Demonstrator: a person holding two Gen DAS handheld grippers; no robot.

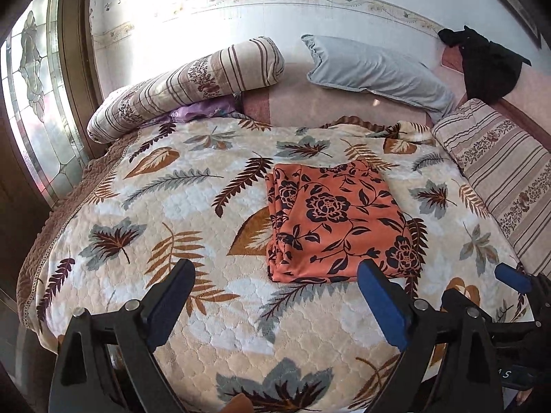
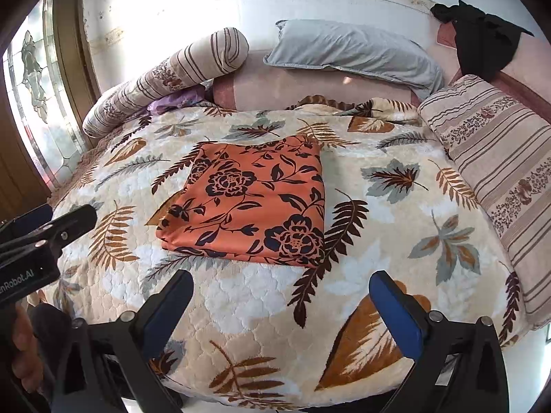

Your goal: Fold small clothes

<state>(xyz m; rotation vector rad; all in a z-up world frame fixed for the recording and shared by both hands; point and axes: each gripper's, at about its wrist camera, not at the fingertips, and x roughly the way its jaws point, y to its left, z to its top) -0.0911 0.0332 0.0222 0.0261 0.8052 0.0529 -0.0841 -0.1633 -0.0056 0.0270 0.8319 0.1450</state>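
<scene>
An orange cloth with dark flower print [image 1: 335, 222] lies folded into a flat rectangle on the leaf-patterned blanket [image 1: 165, 206]; it also shows in the right wrist view [image 2: 251, 203]. My left gripper [image 1: 275, 275] is open and empty, held just short of the cloth's near edge. My right gripper [image 2: 282, 287] is open and empty, just in front of the cloth's near edge. The right gripper shows at the lower right of the left wrist view [image 1: 482, 285]. The left gripper shows at the left edge of the right wrist view [image 2: 51, 220].
A striped bolster [image 1: 186, 86] lies at the back left, a grey pillow [image 1: 375, 72] at the back, a striped cushion [image 1: 502, 172] on the right. Black clothing [image 1: 485, 65] hangs at the back right. A glass door [image 1: 34, 103] is on the left.
</scene>
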